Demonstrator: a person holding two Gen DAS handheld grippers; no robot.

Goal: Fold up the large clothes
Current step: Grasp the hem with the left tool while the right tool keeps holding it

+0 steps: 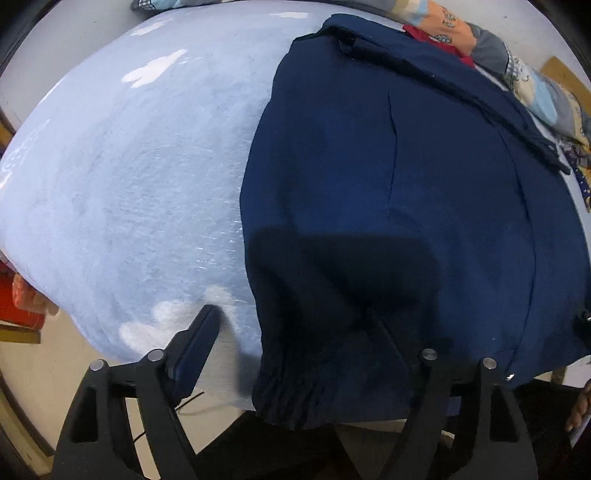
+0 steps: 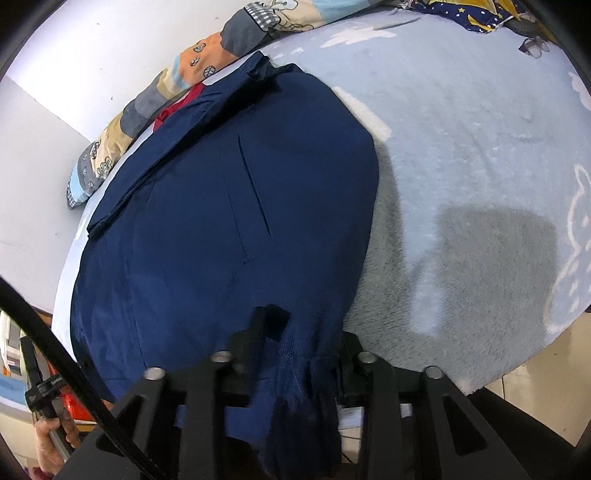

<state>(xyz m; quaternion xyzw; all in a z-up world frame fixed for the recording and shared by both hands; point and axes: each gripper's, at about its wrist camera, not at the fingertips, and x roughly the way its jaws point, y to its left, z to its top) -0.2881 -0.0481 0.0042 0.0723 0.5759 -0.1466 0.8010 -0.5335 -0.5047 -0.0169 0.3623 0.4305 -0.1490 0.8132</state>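
A large navy blue garment [image 1: 399, 192] lies spread on a light blue fleece bed cover [image 1: 129, 192]; its gathered cuff hangs over the near edge. My left gripper [image 1: 295, 332] is open: its left finger [image 1: 199, 343] rests on the cover beside the garment, and the right finger is hidden under the cloth. In the right wrist view the same garment [image 2: 229, 206] fills the left half of the bed cover [image 2: 480, 166]. My right gripper [image 2: 295, 347] is shut on the garment's ribbed cuff [image 2: 299, 373], which bunches between the fingers and hangs down.
A patterned quilt [image 2: 155, 99] and a red item [image 2: 177, 107] lie along the far edge by the white wall. Another patterned cloth [image 2: 472, 14] is at the far right corner. Tiled floor [image 2: 535, 369] shows below the bed edge. Red boxes [image 1: 18, 306] sit at the left.
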